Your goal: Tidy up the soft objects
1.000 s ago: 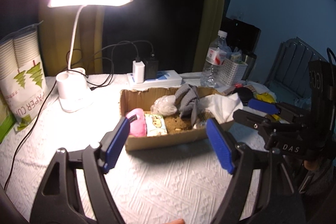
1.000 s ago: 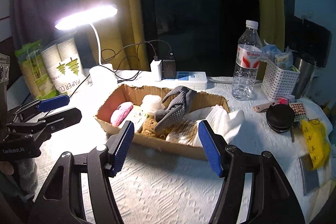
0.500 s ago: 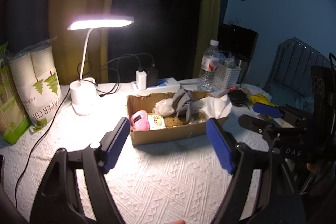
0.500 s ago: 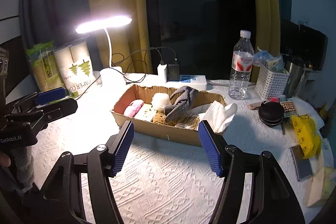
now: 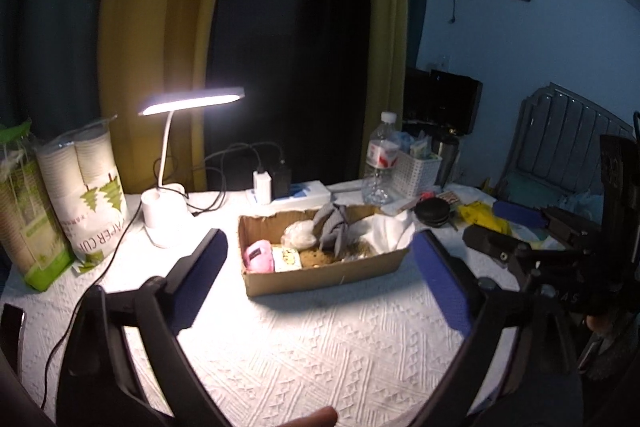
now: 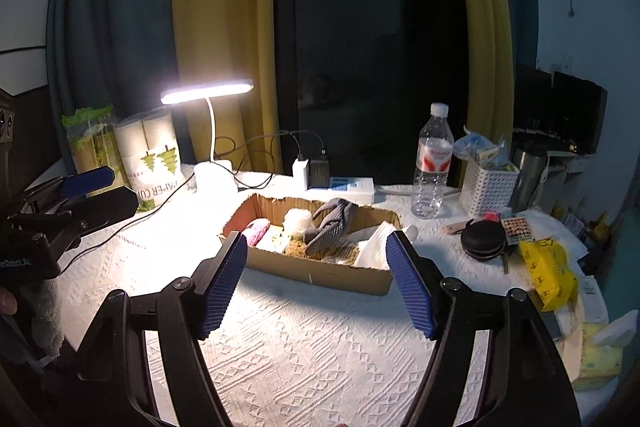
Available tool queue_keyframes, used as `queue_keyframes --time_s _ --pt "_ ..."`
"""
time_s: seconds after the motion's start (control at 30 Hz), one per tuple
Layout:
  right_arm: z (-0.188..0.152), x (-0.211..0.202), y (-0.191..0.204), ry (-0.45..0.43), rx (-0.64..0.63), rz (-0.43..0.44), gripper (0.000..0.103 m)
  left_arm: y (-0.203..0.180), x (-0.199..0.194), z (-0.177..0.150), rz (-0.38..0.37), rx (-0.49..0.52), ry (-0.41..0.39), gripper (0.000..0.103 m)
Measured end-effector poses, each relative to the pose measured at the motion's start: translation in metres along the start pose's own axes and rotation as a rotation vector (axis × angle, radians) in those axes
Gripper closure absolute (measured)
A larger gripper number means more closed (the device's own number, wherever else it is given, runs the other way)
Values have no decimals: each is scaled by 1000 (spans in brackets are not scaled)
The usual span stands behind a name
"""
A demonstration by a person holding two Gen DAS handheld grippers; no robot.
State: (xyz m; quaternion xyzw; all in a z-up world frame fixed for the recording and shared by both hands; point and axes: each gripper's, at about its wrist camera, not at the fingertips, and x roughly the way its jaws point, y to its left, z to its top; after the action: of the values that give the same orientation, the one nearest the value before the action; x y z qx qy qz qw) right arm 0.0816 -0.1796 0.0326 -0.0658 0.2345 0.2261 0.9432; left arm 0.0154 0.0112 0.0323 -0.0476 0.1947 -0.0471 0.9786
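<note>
The shallow brown cardboard box sits mid-table on the white embossed tablecloth, bare cloth before it; inside, a grey knitted glove drapes over a pink plush pouch; left gripper and right gripper hover, fingers spread, empty.

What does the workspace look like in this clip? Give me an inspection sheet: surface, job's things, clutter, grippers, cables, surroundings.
Surface: table under a white embossed cloth, lit by the desk lamp.
Job's things: cardboard box holds a grey glove, pink soft item, white cloth and sponges.
Clutter: water bottle, white basket, black round case, yellow packet, paper cup sleeve.
Grippers: left gripper and right gripper both open, empty, short of the box.
Cables: leads run from the power strip; another crosses the cloth at left.
Surroundings: yellow and dark curtains, dark window.
</note>
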Motion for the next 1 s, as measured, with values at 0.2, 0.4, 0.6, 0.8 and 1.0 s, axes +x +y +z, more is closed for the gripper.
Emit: queue_keyframes --time_s 0.2,0.4,0.6,0.8,1.0 --pt "4 -6 -4 -16 -1 5 28 -7 -3 4 6 2 -1 7" --pt "6 -7 -7 -23 3 10 28 -10 -1 6 39 8 -11 7" --pt "7 -4 -10 -21 6 9 28 -12 3 5 63 25 -9 7" --pt "8 -1 -11 -17 4 9 28 -13 5 6 68 25 -12 7" --pt "9 2 -14 -16 5 5 28 -15 7 8 62 33 -20 7"
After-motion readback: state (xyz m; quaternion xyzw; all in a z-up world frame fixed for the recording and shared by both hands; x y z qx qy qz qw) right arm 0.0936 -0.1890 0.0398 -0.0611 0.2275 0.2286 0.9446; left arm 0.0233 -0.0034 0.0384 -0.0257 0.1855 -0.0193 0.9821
